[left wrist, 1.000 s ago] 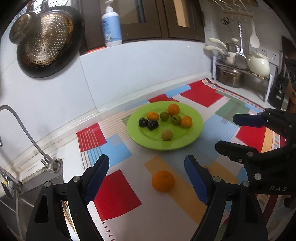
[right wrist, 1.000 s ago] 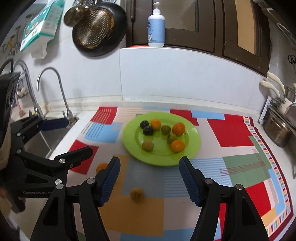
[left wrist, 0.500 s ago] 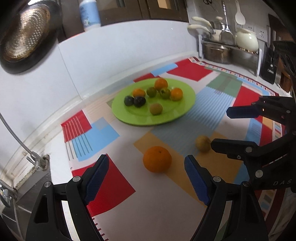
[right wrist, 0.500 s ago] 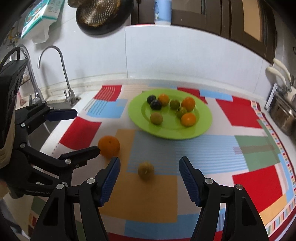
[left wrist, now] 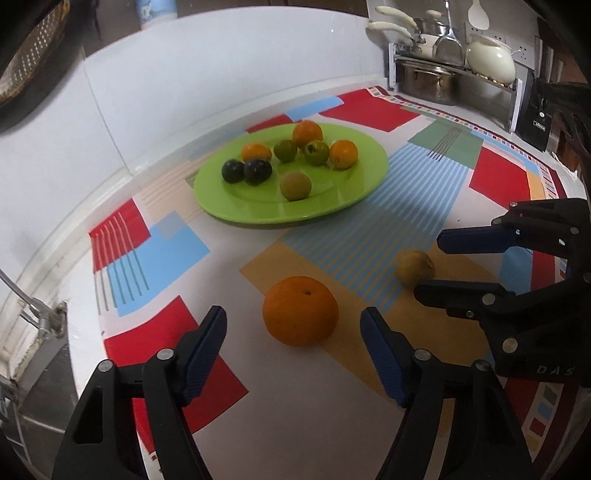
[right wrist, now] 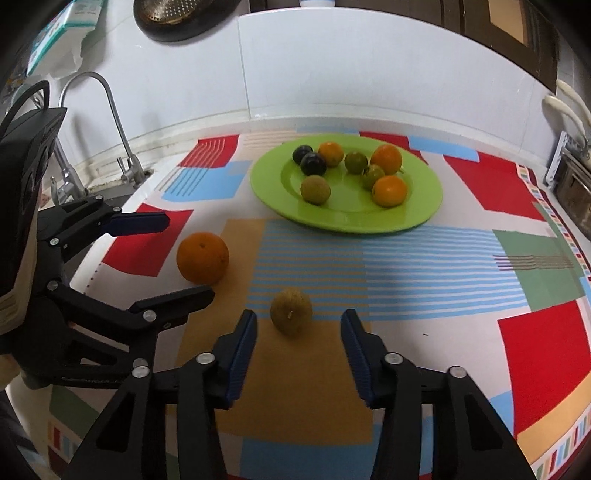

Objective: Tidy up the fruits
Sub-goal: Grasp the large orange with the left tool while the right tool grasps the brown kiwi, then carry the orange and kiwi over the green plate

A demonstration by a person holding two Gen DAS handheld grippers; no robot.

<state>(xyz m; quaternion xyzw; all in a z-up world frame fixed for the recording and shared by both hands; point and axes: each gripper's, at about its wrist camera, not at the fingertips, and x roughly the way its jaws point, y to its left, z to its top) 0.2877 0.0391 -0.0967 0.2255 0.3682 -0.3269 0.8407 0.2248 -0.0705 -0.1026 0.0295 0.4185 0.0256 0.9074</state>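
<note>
Orange (left wrist: 300, 311): my left tongs (left wrist: 293, 356) gaping, could roll.
Brown fruit (right wrist: 291, 311): right tongs (right wrist: 298, 341) spread too, might skid off mat (right wrist: 424, 266).

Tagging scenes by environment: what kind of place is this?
Most likely a home kitchen counter: a curved chrome sink faucet at the left, a steel cooking pot on a rack at the right, and a round dark perforated pan hanging on the white wall.

i see the plate (right wrist: 424, 214) at the back of the mat (right wrist: 424, 266), eight fruits on it. nearer me, the orange (right wrist: 202, 257) lies left of the small fruit (right wrist: 291, 311), well apart.
</note>
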